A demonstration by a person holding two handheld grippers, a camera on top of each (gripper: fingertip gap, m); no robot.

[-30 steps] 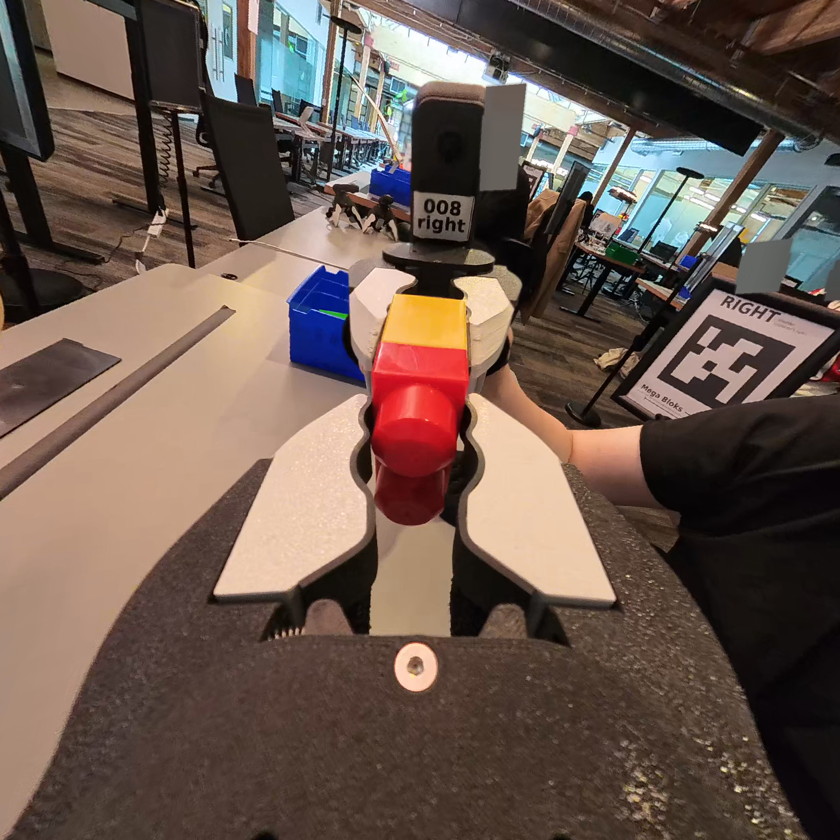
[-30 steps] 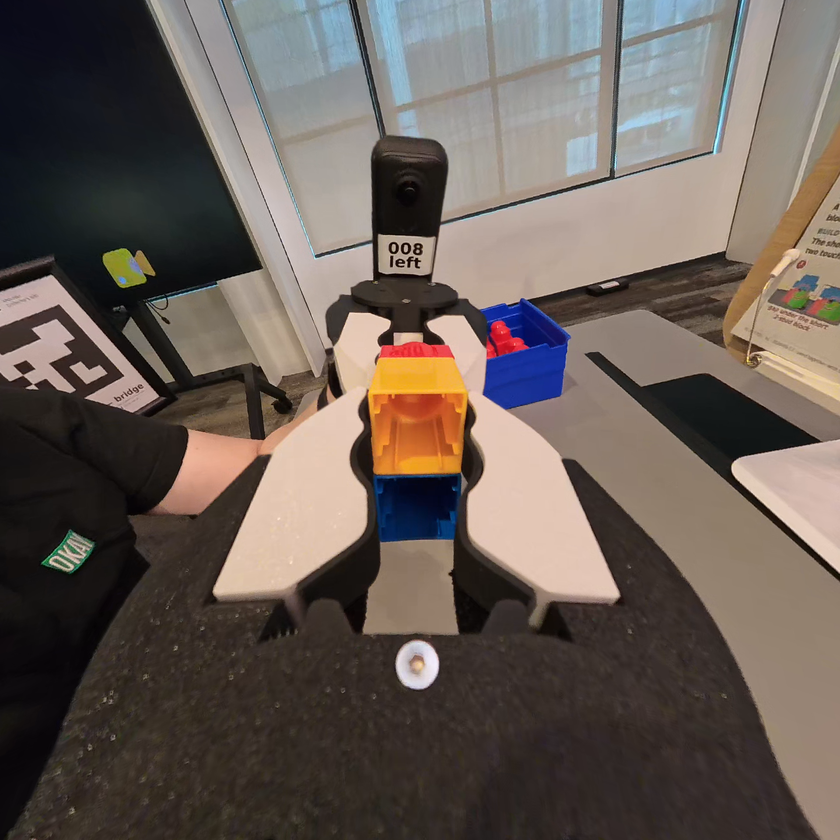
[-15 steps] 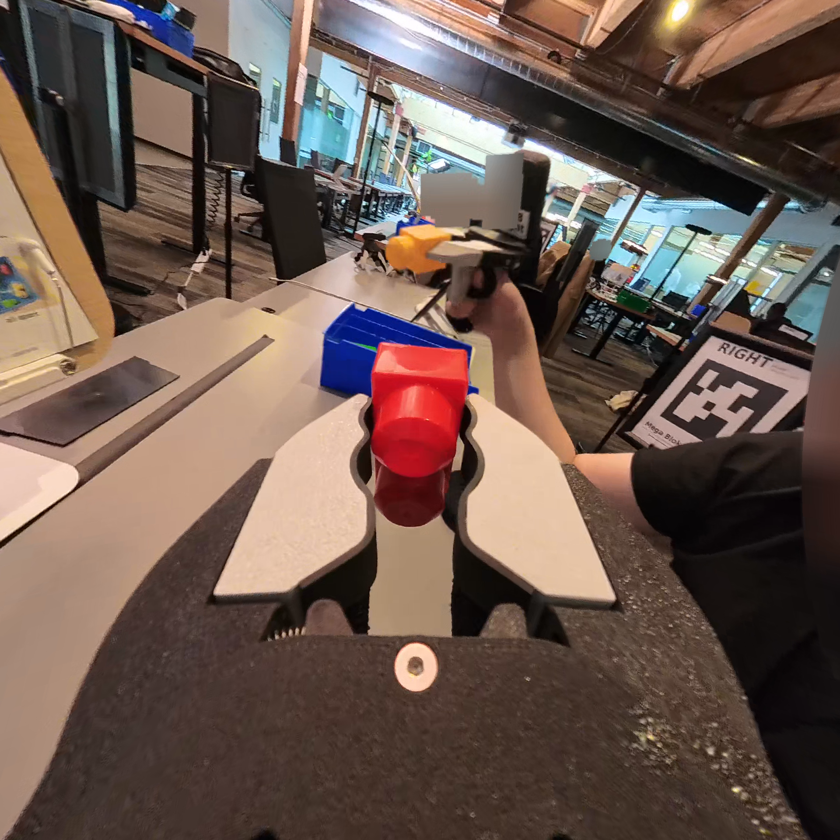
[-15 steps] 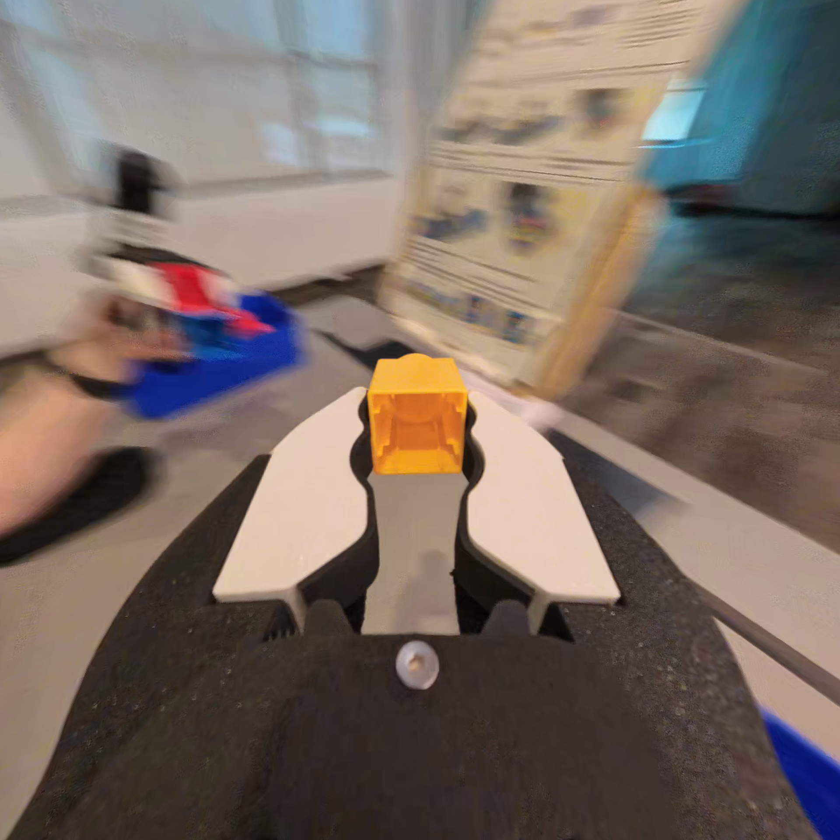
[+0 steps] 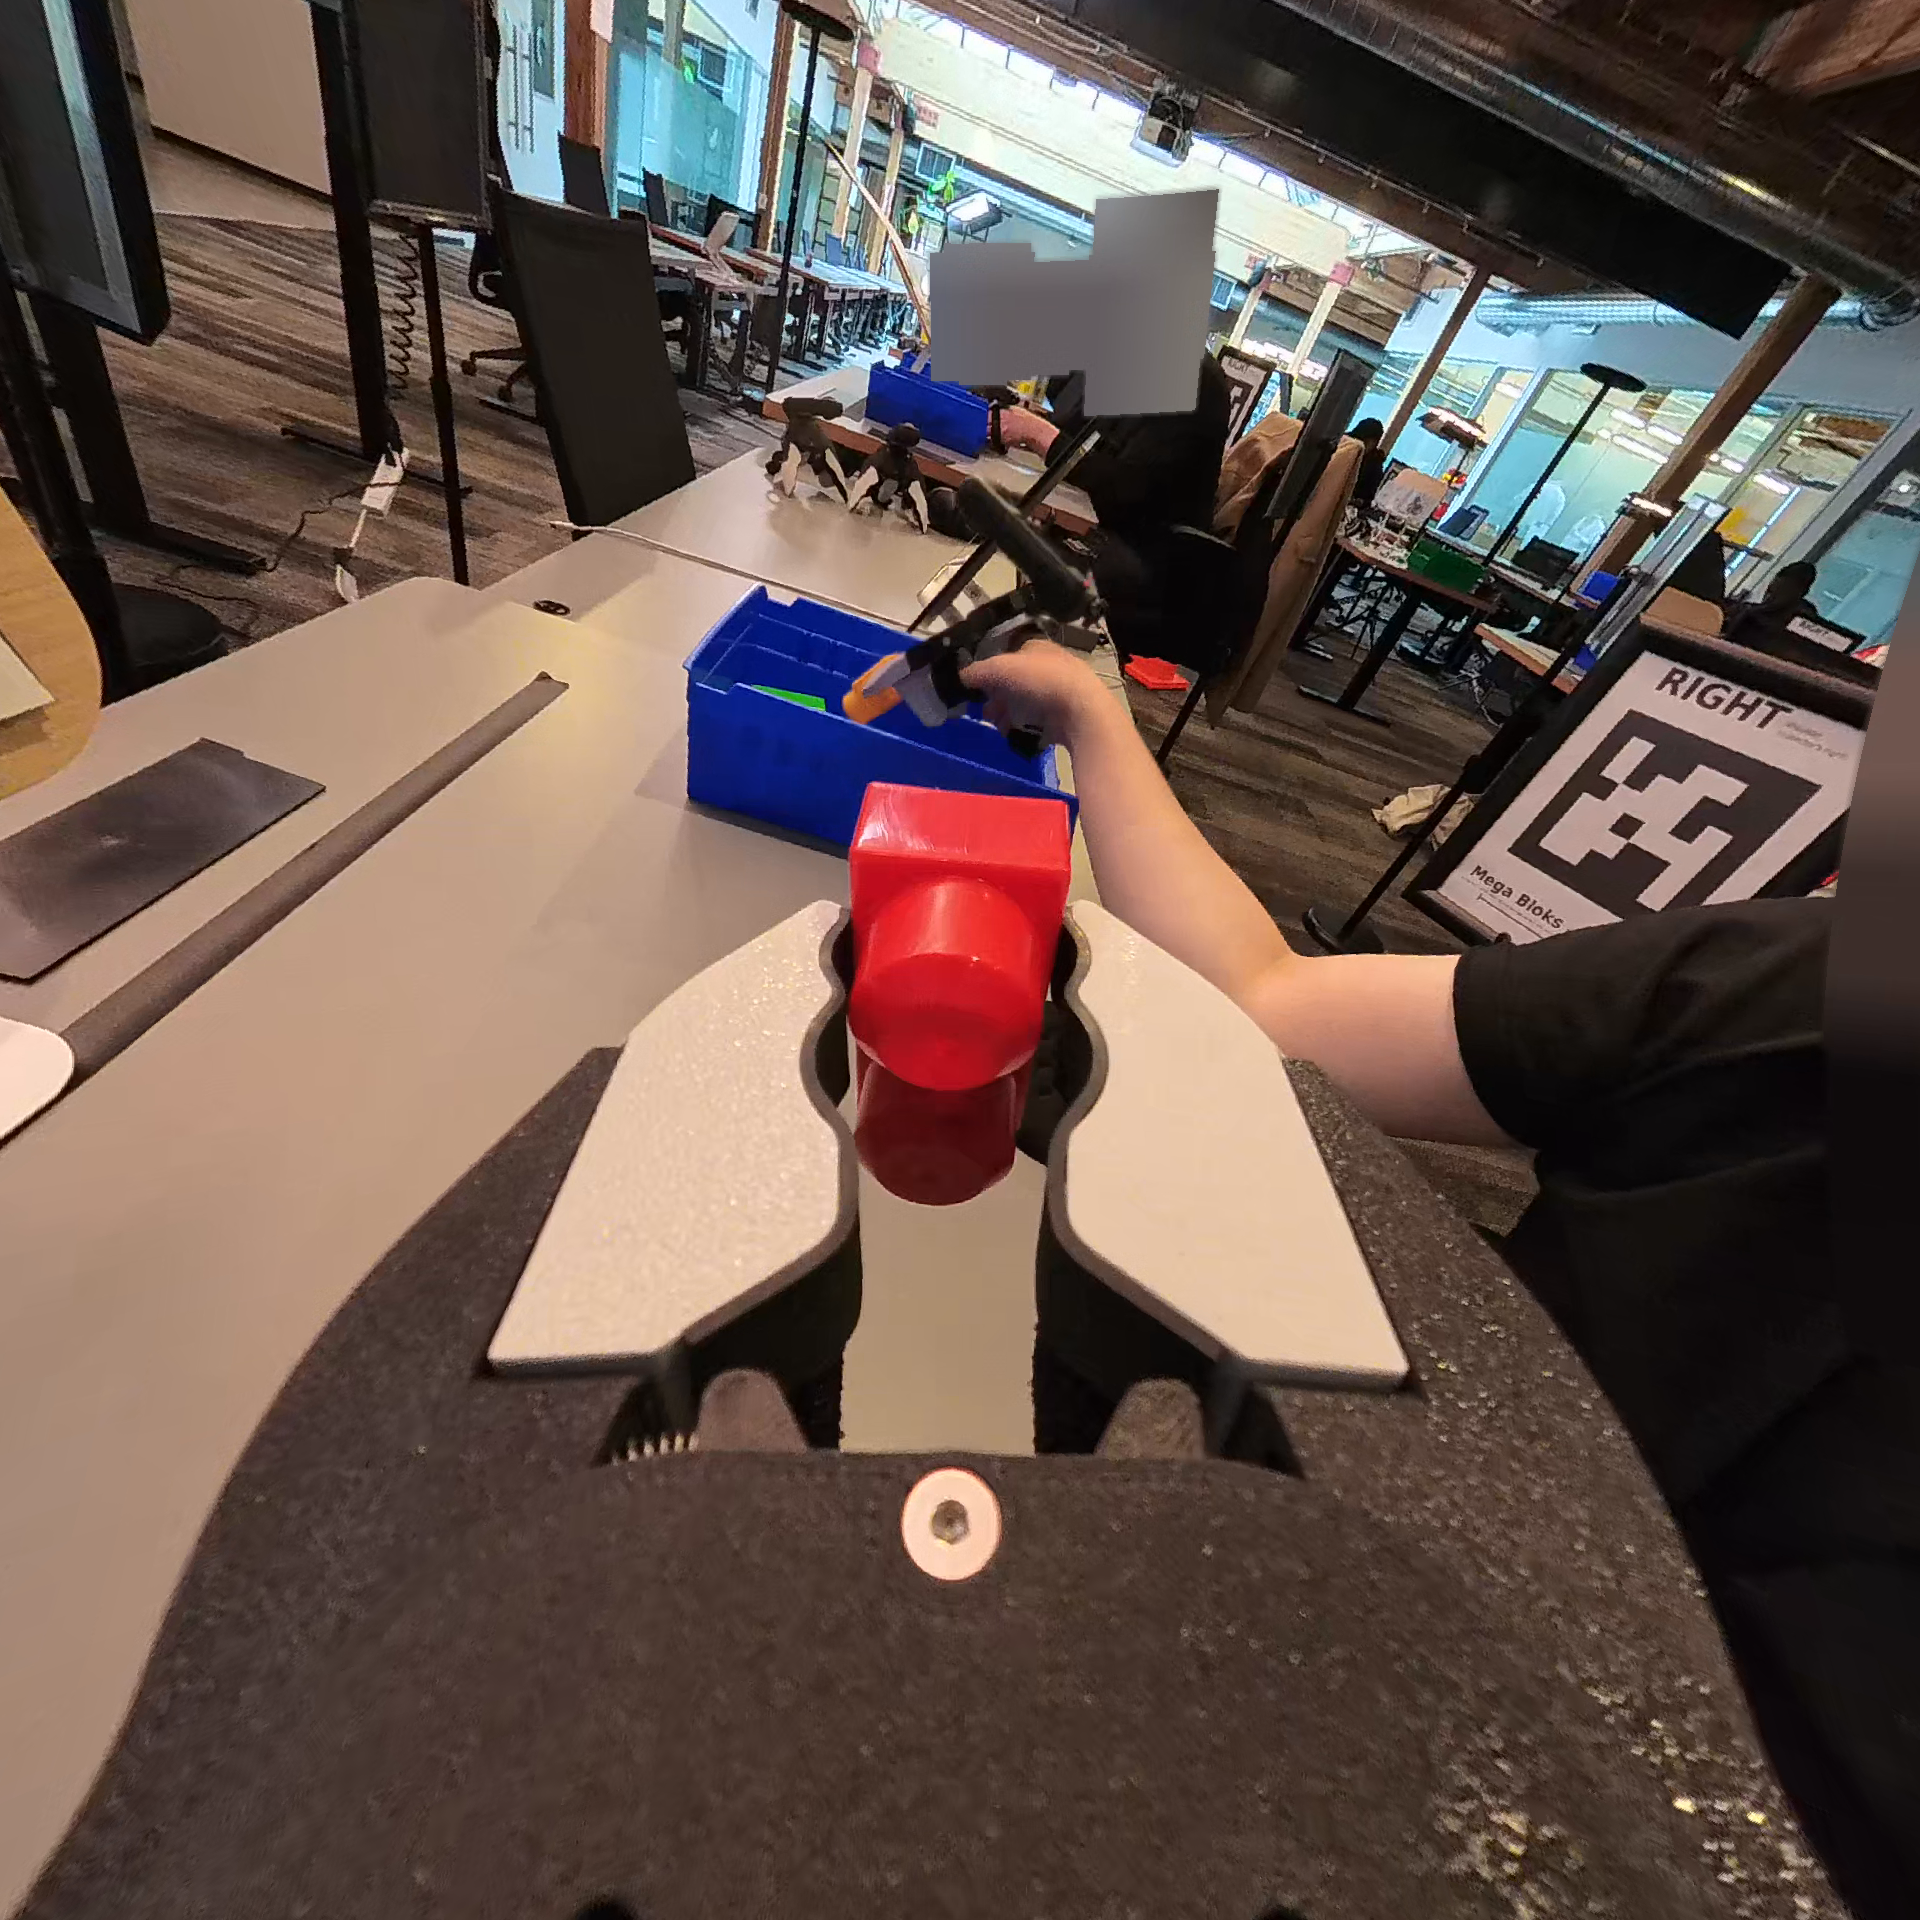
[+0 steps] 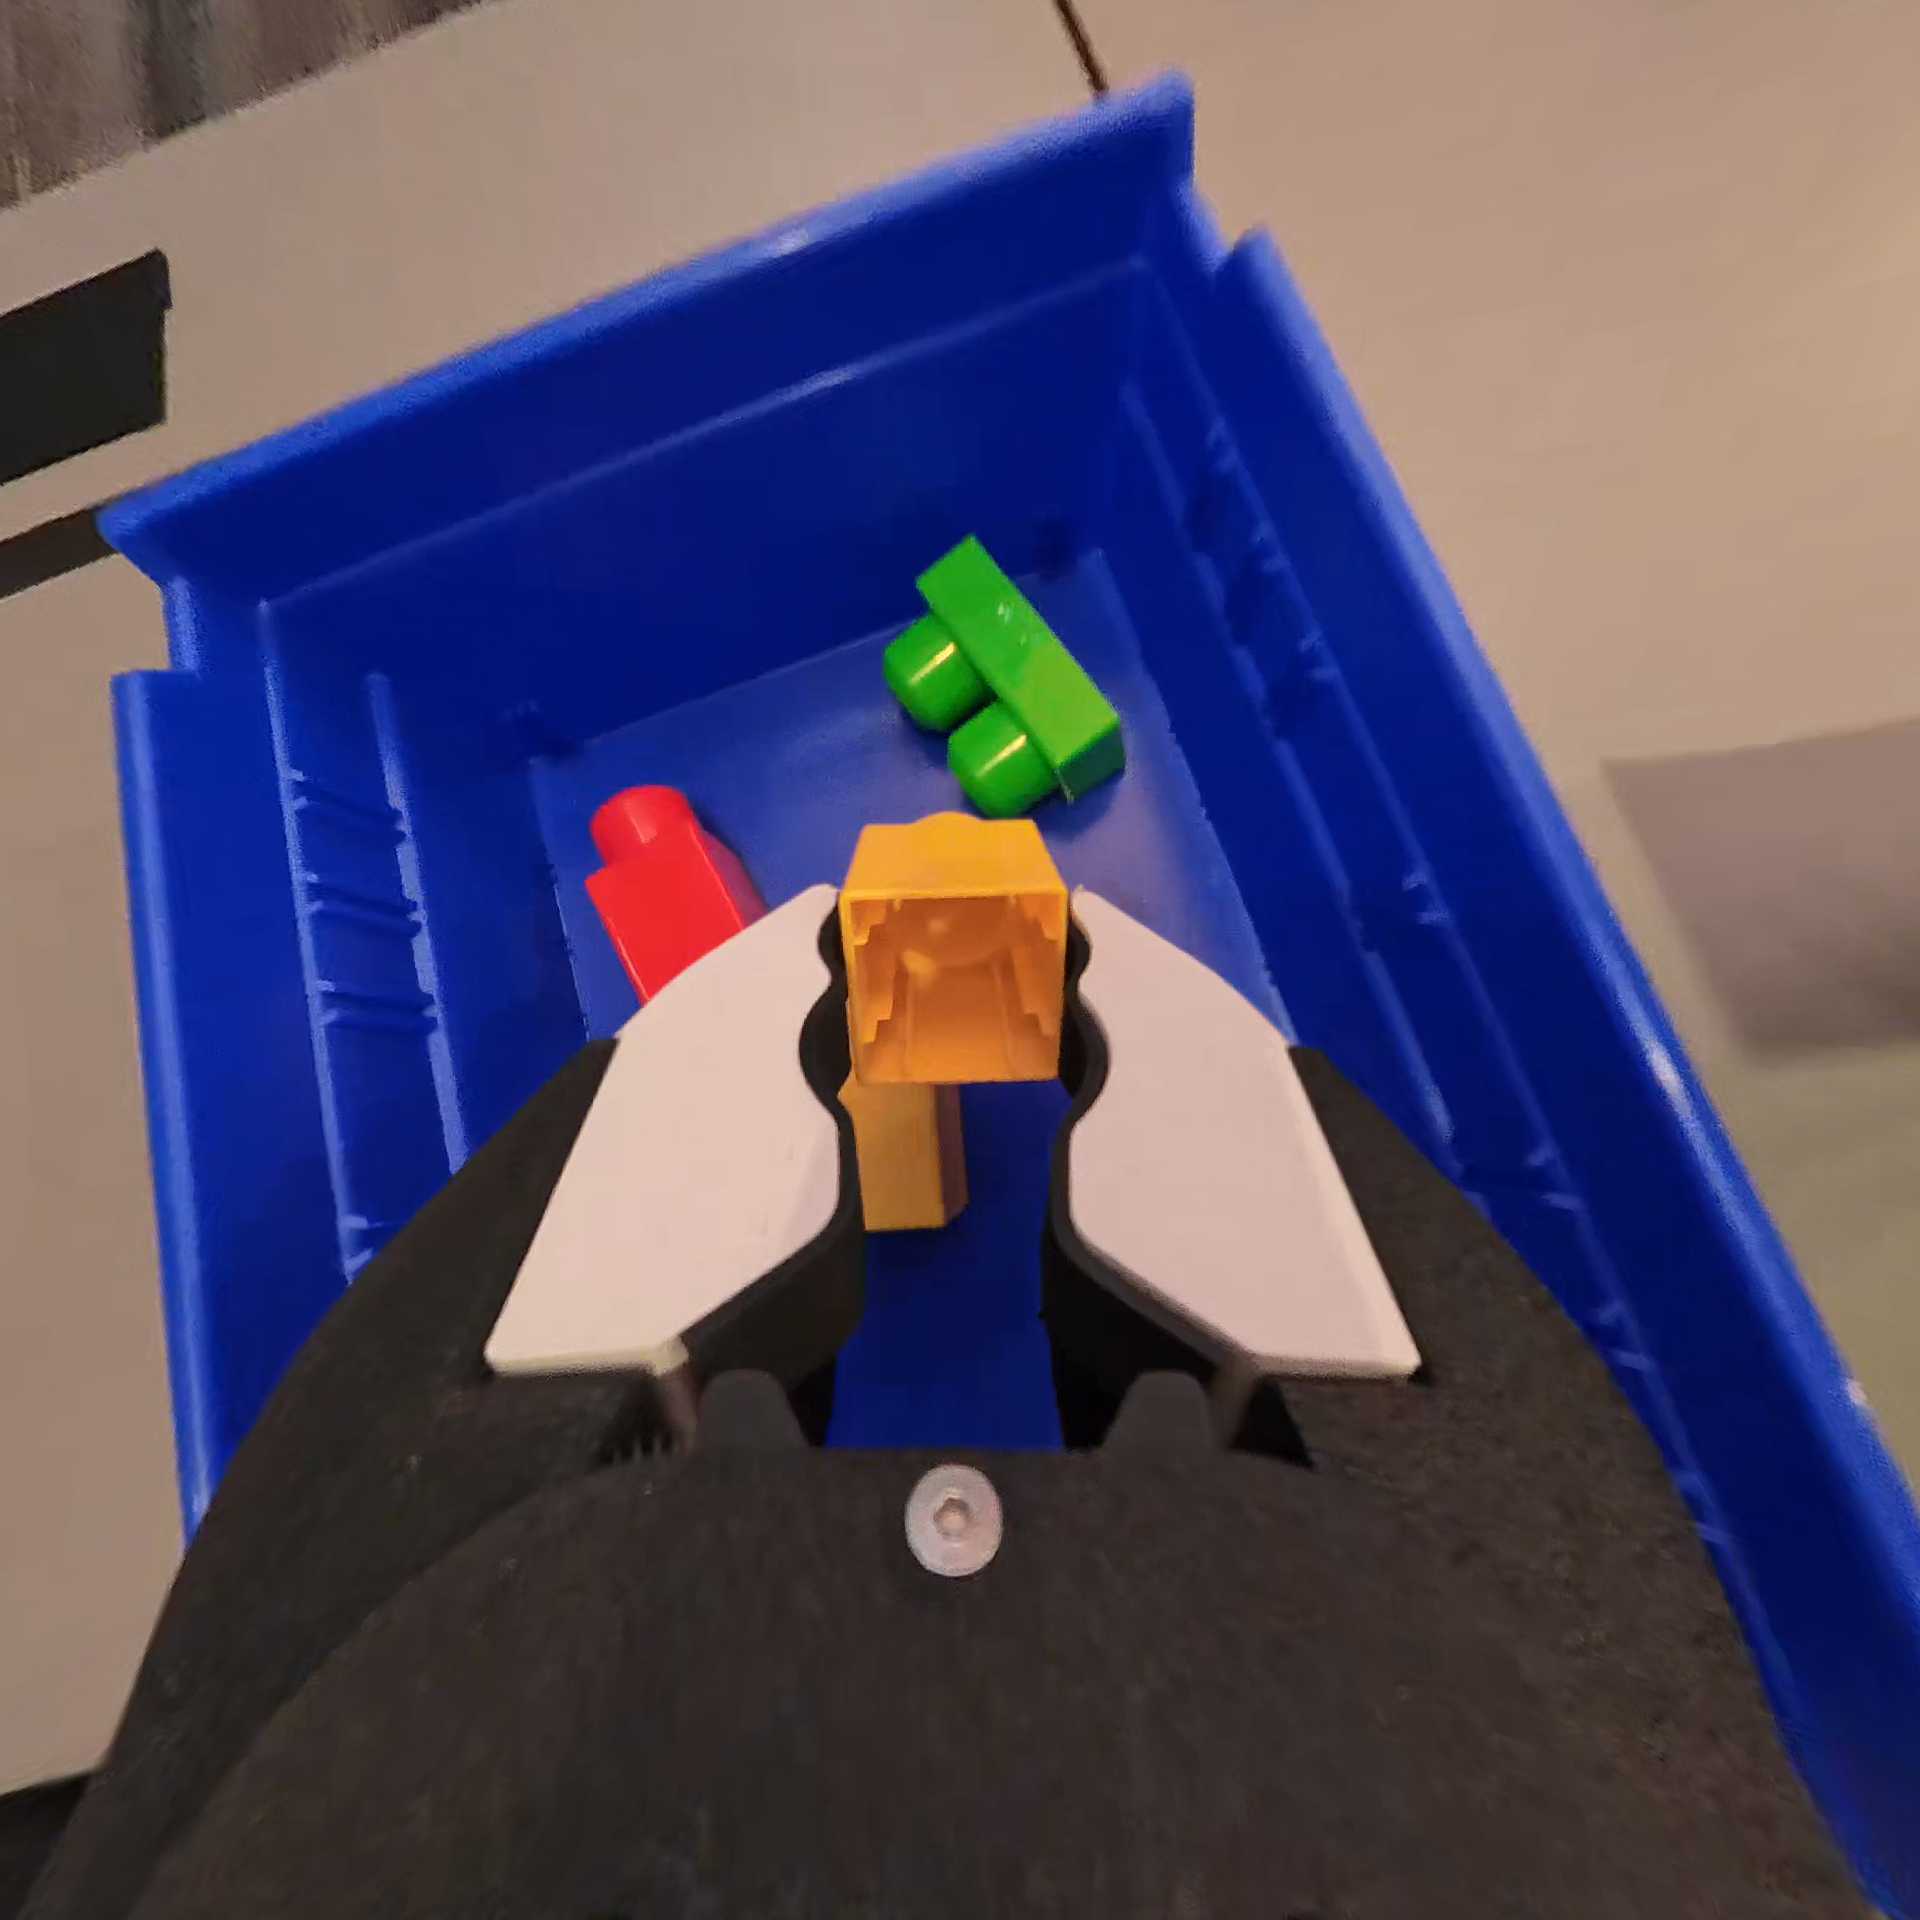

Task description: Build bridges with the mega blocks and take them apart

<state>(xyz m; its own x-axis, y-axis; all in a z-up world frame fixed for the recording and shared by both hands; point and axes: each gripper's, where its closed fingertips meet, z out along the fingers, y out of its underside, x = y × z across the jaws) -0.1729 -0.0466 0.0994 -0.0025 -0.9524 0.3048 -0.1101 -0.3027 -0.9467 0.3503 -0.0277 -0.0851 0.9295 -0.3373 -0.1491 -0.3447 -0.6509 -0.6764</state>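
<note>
Right wrist view looks down into the blue bin (image 6: 665, 436). The right gripper (image 6: 954, 982) has its jaws clamped on a yellow block (image 6: 951, 977), held over the bin. A green block (image 6: 1003, 675) and a small red block (image 6: 665, 894) lie inside. The left gripper (image 5: 956, 971) has its jaws clamped on a red block (image 5: 956, 914), held above the grey table (image 5: 312, 935), near the bin.

A red block (image 5: 958, 940) is sitting clamped between the left tool's fingers, its round stud pointing back at the camera. A yellow block (image 6: 954, 982) is hanging in the right tool's grip, hollow underside facing the camera, over a blue bin (image 6: 1351, 644) where a second red block (image 6: 665, 899) and a green two-stud block (image 6: 1003, 681) are lying on their sides.
</note>
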